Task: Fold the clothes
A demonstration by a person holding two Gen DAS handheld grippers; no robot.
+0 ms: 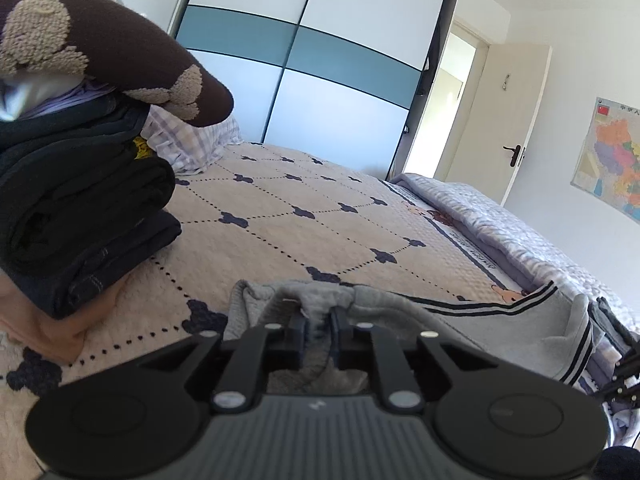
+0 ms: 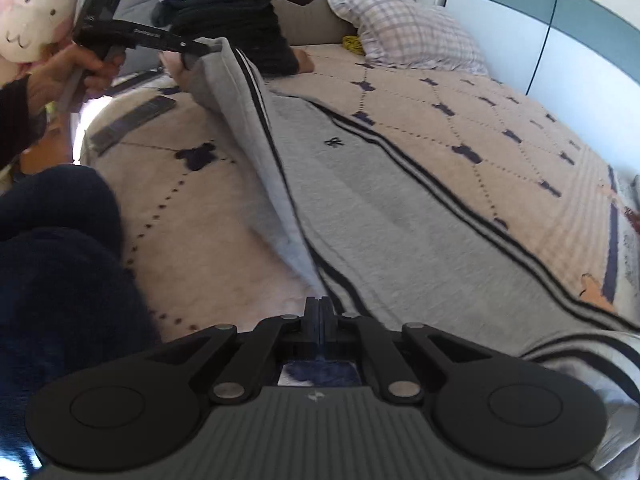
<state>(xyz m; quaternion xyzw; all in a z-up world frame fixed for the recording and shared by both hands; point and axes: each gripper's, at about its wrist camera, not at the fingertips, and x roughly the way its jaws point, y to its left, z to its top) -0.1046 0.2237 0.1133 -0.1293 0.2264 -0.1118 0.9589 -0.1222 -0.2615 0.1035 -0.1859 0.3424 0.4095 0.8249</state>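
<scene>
Bed: quilted bedspread (image 2: 460, 152) beneath.
Trousers: grey trousers (image 2: 360, 184) stretched lengthwise between grippers.
Left gripper (image 1: 318, 312): pinches bunched end.
Right gripper (image 2: 319, 312): closed, seemingly pinching fabric edge.

left gripper (image 1: 318, 316) is pinching grey striped garment (image 1: 460, 316) at 6 o'clock | stack of folded clothes (image 1: 80, 200) is sitting on quilted bedspread (image 1: 300, 208) at 9 o'clock
</scene>
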